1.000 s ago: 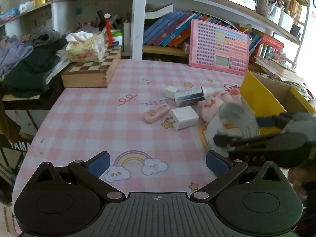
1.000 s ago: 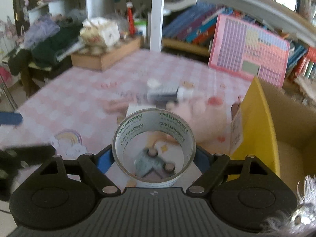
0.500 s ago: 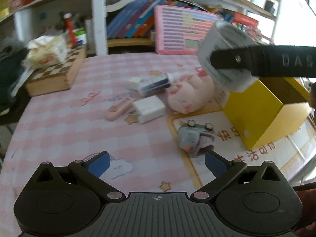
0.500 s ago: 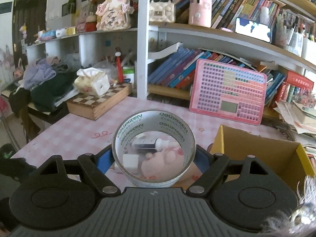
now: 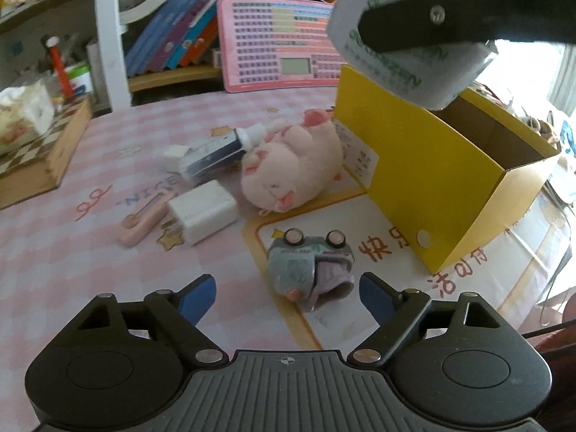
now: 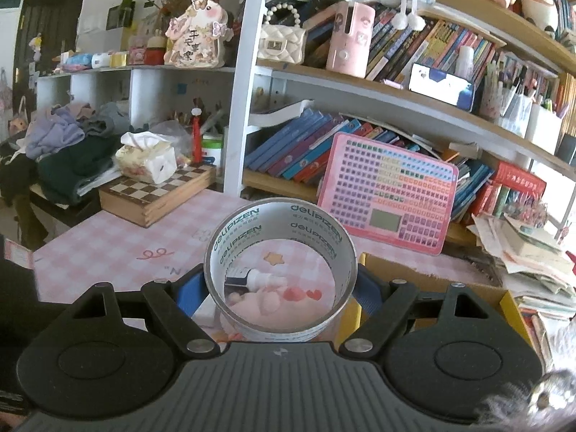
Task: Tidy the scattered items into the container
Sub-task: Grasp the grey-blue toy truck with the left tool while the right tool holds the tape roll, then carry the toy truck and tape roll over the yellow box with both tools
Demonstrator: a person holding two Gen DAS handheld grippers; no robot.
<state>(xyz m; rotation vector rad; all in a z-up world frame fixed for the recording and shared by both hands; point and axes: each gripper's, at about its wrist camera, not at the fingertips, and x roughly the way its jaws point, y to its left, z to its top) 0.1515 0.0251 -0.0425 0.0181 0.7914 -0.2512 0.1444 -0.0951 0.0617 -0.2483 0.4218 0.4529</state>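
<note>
Right hand-held gripper (image 6: 280, 284) clamped on a roll of tape (image 6: 280, 273), blue pads pressing both sides of the ring. Roll's open axis pointing straight ahead along the fingers, so pink table (image 6: 108, 248) and a small bottle (image 6: 248, 279) visible through the hole. Seen from the left wrist view, tape roll (image 5: 406, 57) held up in the air above the near wall of the yellow box (image 5: 414, 165) (box top open, inside looking bare).

Left hand-held gripper (image 5: 288, 297) closing, nothing pressed between its pads; a small toy car (image 5: 311, 264) lying upturned just ahead of the fingertips, wheels up, long axis running roughly left to right across the view. Farther back on the table: pink plush pig (image 5: 288, 165) on its side against the box, white charger (image 5: 203, 212), pink clip-like thing (image 5: 142, 225) just left of it, bottle lying flat with cap towards the pig.
</note>
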